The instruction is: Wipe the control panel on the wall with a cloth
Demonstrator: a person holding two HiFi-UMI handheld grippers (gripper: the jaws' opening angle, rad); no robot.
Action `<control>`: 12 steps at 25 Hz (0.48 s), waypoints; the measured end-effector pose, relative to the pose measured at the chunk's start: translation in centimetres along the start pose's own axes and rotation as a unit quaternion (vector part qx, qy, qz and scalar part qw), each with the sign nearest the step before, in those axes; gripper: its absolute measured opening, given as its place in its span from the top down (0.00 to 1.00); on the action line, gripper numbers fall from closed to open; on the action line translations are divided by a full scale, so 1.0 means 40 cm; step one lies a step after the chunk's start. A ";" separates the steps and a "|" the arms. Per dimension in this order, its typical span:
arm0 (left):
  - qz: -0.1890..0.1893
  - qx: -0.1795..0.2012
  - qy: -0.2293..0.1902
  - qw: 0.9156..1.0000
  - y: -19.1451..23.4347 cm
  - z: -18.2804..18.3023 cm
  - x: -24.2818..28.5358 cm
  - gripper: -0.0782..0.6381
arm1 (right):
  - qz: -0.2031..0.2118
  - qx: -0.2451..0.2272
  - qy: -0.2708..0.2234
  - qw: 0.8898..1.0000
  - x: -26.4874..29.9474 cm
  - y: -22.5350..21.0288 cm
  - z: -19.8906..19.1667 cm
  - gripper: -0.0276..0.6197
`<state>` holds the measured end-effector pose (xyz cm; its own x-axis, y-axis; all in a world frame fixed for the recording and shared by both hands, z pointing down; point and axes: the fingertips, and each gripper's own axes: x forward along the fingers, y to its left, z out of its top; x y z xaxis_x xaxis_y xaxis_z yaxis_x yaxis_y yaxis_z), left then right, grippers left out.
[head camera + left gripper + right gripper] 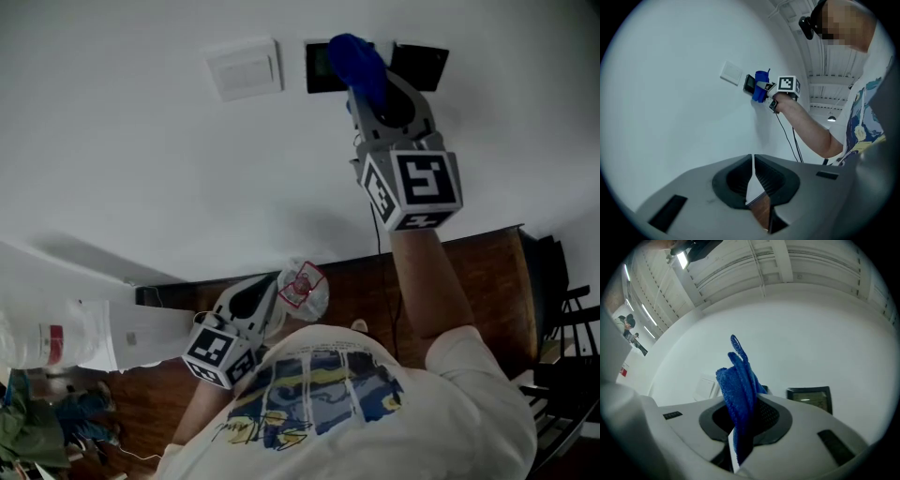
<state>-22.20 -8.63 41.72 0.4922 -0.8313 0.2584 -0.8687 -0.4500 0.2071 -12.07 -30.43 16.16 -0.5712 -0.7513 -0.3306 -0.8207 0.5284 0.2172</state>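
Clamping the blue cloth (738, 385), the right gripper (740, 427) covers part of one dark control panel (317, 70) at upper centre; the left gripper (753, 178) hangs clenched, empty.

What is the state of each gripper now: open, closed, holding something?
Left gripper: closed, nothing between its jaws.
Right gripper: closed on the blue cloth.

The blue cloth (358, 64), a folded fuzzy bundle, stands pinched upright between the jaws of the right gripper (743, 401). Its tip overlaps the right edge of the dark control panel (322, 67), which sits just right of the white switch plate (246, 67). A second dark panel (419, 64) lies further right, beyond the cloth.
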 end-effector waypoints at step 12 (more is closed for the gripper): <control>0.001 -0.007 0.010 1.000 0.041 -0.037 -0.093 0.87 | 0.047 0.020 0.006 0.999 0.046 0.165 -0.003 0.82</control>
<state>-25.37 -5.77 42.49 0.4924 -0.8252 0.2769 -0.8684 -0.4442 0.2204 -18.54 -28.39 17.10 -0.6454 -0.7028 -0.2993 -0.7630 0.6113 0.2100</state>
